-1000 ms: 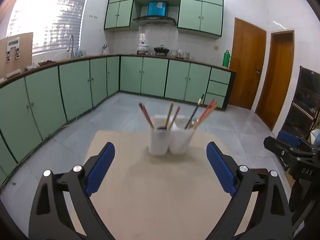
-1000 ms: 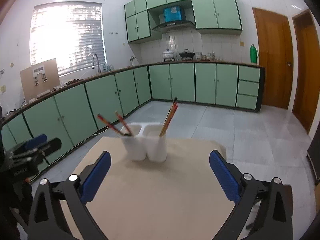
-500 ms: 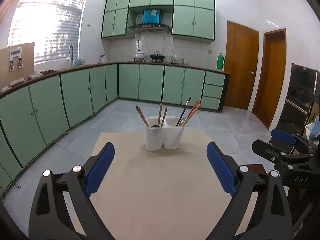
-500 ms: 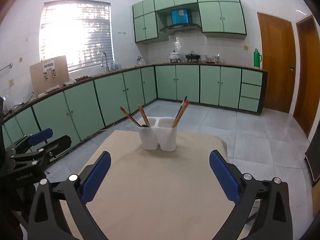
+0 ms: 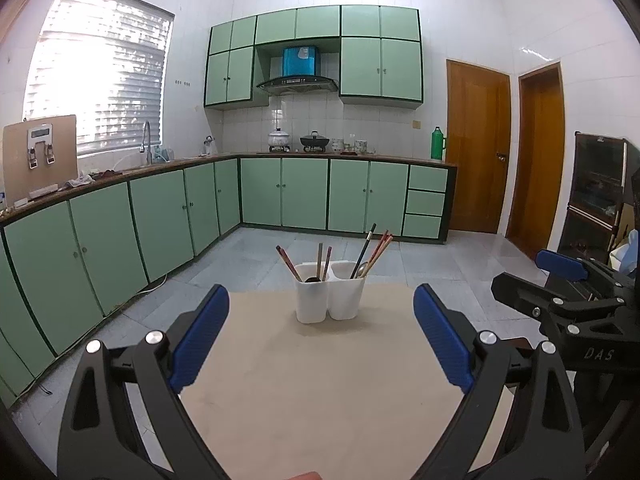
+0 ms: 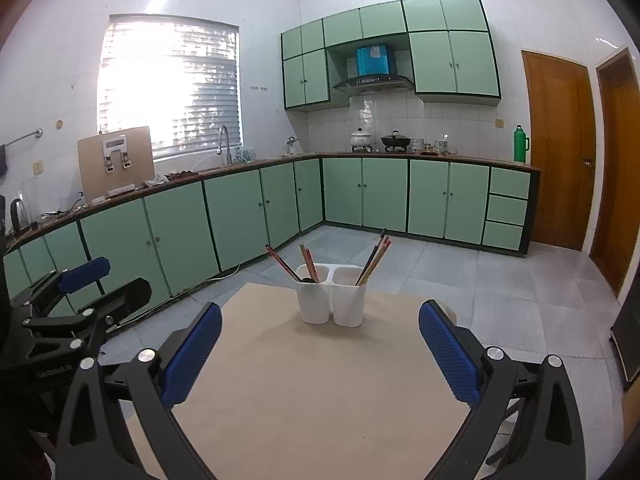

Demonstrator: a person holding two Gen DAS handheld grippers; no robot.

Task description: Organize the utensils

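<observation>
From the left wrist, your left gripper (image 5: 321,334) was spread wide and empty above the table (image 5: 320,400). The holder (image 5: 330,295) stood at the far edge, chopsticks (image 5: 376,251) inside.

From the right wrist, your right gripper (image 6: 320,350) was likewise agape, holding nothing, the holder (image 6: 331,295) ahead.

Matt beige table (image 5: 320,392) — smooth white plastic holder (image 5: 330,300), wooden chopsticks (image 5: 378,250).
</observation>
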